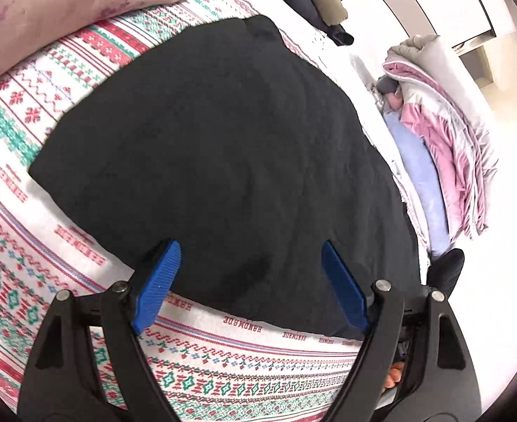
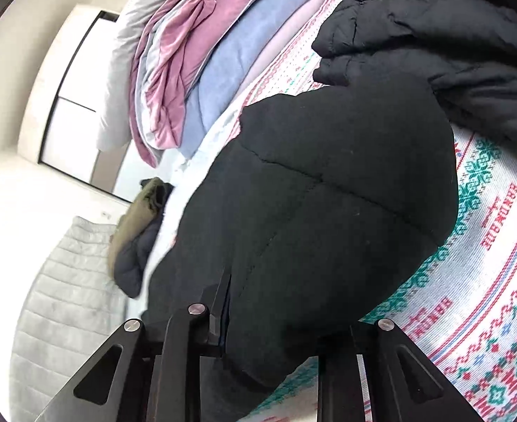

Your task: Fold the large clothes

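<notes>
A black quilted puffer garment [image 1: 216, 161] lies folded in a broad block on the patterned bedspread [image 1: 223, 372]. My left gripper [image 1: 251, 281] hangs over its near edge, blue pads wide apart and empty. In the right wrist view the same black garment [image 2: 328, 211] bulges up between the arms of my right gripper [image 2: 276, 323]. Its fingertips are buried under the fabric, so their state is hidden.
A second black puffer jacket [image 2: 434, 35] lies heaped at the far side. Folded pink, grey and blue bedding [image 1: 441, 147] is stacked along the bed's edge. A pink pillow [image 1: 64, 7] sits at the top left. A grey quilted item [image 2: 68, 299] and an olive garment [image 2: 135, 221] lie nearby.
</notes>
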A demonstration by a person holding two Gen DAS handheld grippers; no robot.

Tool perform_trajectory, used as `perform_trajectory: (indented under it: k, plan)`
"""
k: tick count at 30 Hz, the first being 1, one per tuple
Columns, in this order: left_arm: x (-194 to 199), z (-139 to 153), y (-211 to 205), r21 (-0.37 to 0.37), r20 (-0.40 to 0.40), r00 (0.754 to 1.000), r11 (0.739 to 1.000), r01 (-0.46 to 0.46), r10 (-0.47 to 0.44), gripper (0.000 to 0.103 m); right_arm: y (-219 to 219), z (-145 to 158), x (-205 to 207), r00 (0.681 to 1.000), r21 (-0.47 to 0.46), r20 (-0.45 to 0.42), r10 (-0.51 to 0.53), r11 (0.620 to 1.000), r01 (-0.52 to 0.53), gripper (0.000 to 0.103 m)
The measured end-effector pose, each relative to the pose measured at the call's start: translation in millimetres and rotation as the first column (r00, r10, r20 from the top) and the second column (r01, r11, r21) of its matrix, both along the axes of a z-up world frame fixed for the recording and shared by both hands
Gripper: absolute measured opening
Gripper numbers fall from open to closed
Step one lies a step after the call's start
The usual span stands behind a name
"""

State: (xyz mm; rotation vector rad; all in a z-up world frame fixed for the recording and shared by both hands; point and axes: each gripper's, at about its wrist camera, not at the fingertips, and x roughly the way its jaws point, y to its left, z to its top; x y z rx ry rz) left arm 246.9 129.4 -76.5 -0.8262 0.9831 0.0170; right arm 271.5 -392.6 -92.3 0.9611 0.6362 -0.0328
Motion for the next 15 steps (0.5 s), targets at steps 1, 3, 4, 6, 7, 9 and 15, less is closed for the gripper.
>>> perform_trajectory:
  k: [1, 3, 4, 6, 7, 9, 15]
  plan:
    - [-1.1, 1.8, 6.4, -0.005, 0.001, 1.000, 1.000, -0.013, 0.013, 0.083, 2.1, 0.0, 1.6, 1.000, -0.025, -0.007, -0.004, 1.000, 0.004, 0.022]
    - [-3.3, 2.9, 21.1, -0.039, 0.008, 0.999, 0.998, -0.053, 0.053, 0.083, 9.1, 4.8, 4.3, 1.000, -0.107, -0.015, -0.011, 0.994, 0.010, 0.021]
    - [-3.9, 3.7, 29.2, -0.055, 0.008, 0.997, 0.995, -0.078, 0.078, 0.083, 17.1, 11.5, 8.6, 0.999, -0.186, -0.032, -0.014, 0.982, 0.008, 0.021]
    - [-6.7, 8.7, 43.6, -0.042, 0.005, 0.994, 0.993, -0.111, 0.111, 0.083, 29.6, 25.4, 12.9, 0.999, -0.310, -0.053, -0.012, 0.951, -0.005, 0.020]
    - [-8.4, 12.6, 48.4, -0.029, 0.011, 0.993, 0.993, -0.117, 0.117, 0.083, 36.3, 33.7, 14.7, 0.998, -0.364, -0.054, -0.011, 0.931, -0.009, 0.020]
    - [-15.2, 21.2, 61.7, 0.001, 0.022, 0.991, 0.991, -0.136, 0.136, 0.083, 62.0, 65.1, 19.2, 1.000, -0.512, -0.017, -0.005, 0.859, -0.005, 0.019]
    - [-38.9, 47.0, 110.9, -0.031, 0.137, 0.964, 0.974, -0.225, 0.227, 0.083, 238.2, 159.5, 0.9, 0.925, -0.935, 0.227, 0.304, 0.333, 0.120, 0.019]
